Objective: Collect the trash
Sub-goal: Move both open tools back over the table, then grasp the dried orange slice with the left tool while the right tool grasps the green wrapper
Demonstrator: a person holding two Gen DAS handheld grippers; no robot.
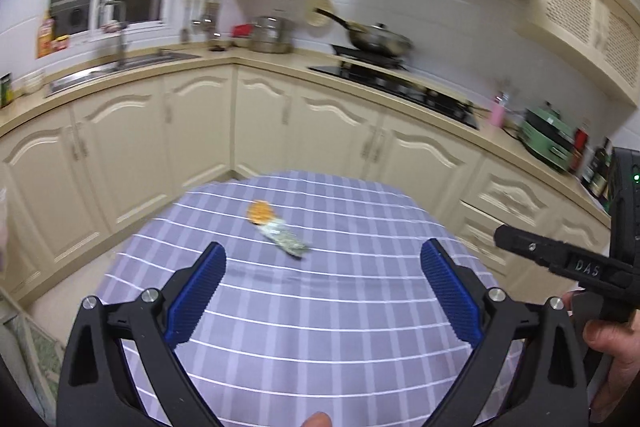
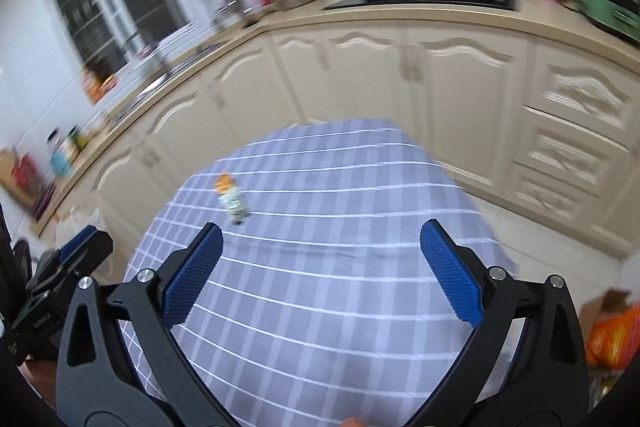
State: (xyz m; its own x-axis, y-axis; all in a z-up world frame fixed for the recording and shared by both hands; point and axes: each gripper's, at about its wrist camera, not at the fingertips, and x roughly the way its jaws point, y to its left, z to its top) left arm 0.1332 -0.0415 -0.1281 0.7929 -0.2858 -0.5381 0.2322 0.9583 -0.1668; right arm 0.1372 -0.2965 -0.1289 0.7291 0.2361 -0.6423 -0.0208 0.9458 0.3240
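cream kitchen cabinets (image 1: pixel 200 131) wrap round the corner behind a small table (image 1: pixel 320 307) covered in a lilac checked cloth; a sink (image 1: pixel 120 67) sits under the window on the left and a pan on a black hob (image 1: pixel 396 83) on the right; both views are smeared, the right wrist view more so, so fine detail is lost.

the only trash visible on the table is a crumpled wrapper (image 1: pixel 276 231), orange at its far end and silvery-grey at the near end, lying flat towards the far middle of the cloth, well clear of the edges; in the right wrist view the same wrapper (image 2: pixel 231 199) sits ahead and to the left.

the left gripper (image 1: pixel 322 259) hangs above the near part of the table with its jaws spread wide and nothing between them; the wrapper lies just beyond and roughly between the tips, which suggests this one is lined up to take it. the right gripper (image 2: pixel 320 239) is likewise spread wide and holds nothing; it points more to the cloth's bare middle, so it seems held ready rather than aimed. wide jaws suit a flat, flimsy piece, likely to need pinching from both sides low against the cloth; no bin shows clearly, though something orange (image 2: pixel 612 335) sits low at the right edge.
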